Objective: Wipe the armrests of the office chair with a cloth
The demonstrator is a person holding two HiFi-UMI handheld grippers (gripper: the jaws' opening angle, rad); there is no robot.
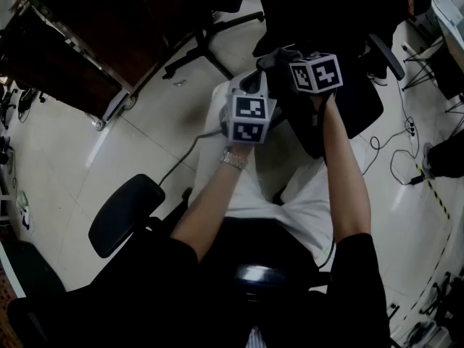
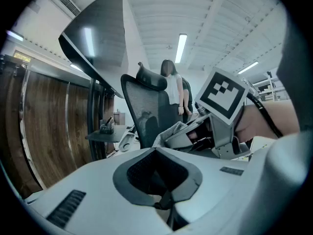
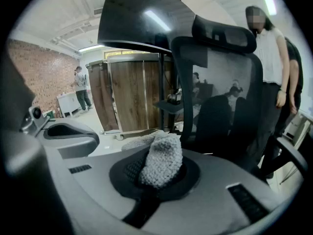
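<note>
In the right gripper view my right gripper [image 3: 157,173] is shut on a grey knitted cloth [image 3: 160,159] that sticks up from between the jaws. Just beyond it stands the black mesh office chair [image 3: 222,106], with one armrest [image 3: 289,156] at the right. In the head view both grippers are held up side by side in front of me, close to the chair's seat [image 1: 359,104] and armrest [image 1: 386,55]. My left gripper [image 2: 156,173] is shut with nothing in it. The right gripper [image 2: 215,129] with the cloth [image 2: 172,131] shows just ahead of it.
A dark wooden cabinet [image 1: 87,27] stands at the far left. A chair base with legs [image 1: 210,42] lies ahead, and cables [image 1: 395,151] trail on the floor at the right. A black oval pad [image 1: 127,212] sits near my left side. Two people [image 3: 269,72] stand behind the chair.
</note>
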